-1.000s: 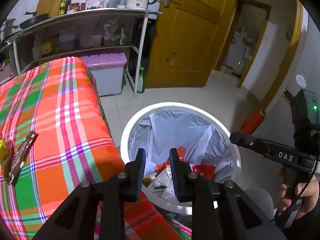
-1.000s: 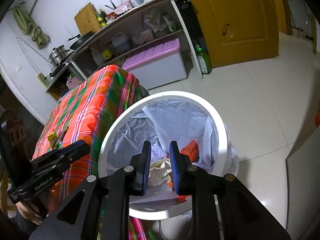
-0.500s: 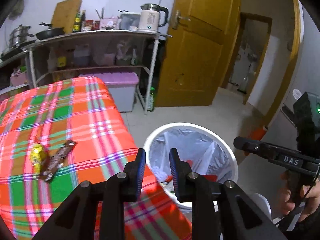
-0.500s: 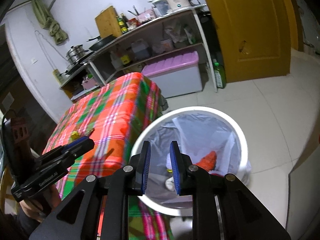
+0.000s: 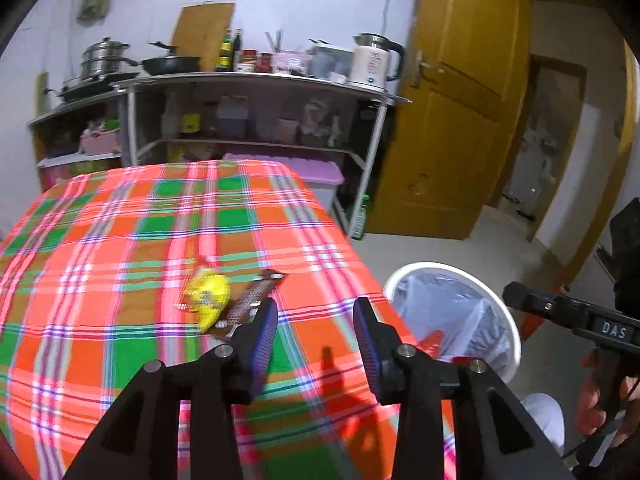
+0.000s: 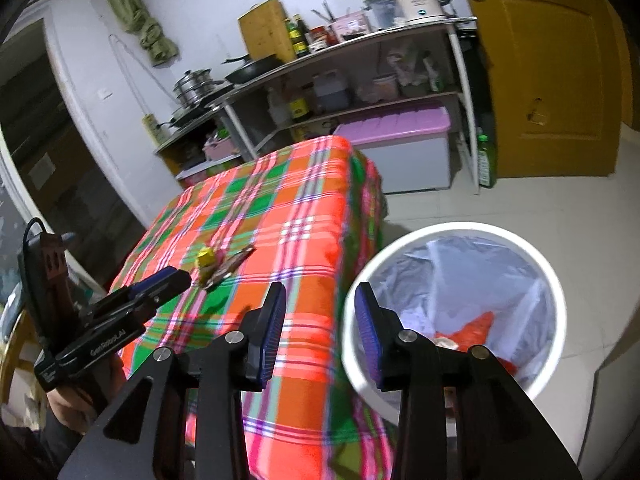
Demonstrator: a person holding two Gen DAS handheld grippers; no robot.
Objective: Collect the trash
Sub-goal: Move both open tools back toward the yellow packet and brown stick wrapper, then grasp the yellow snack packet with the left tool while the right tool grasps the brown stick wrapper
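Cloth (image 5: 120, 240) in bright checks covered the table, with lots of bare room on it. The white bin (image 6: 460, 232) stood just past its edge. The left gripper (image 5: 314, 316) and right gripper (image 6: 320, 308) had just been opening, nothing between the fingers. A yellow wrapper (image 5: 208, 296) touching a brown wrapper (image 5: 252, 300) lay just beyond the left finger.

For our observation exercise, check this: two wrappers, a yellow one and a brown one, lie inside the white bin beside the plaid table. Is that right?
Not quite. The yellow wrapper and brown wrapper lie on the plaid table, not inside the white bin beside it. The left wrist view shows this.
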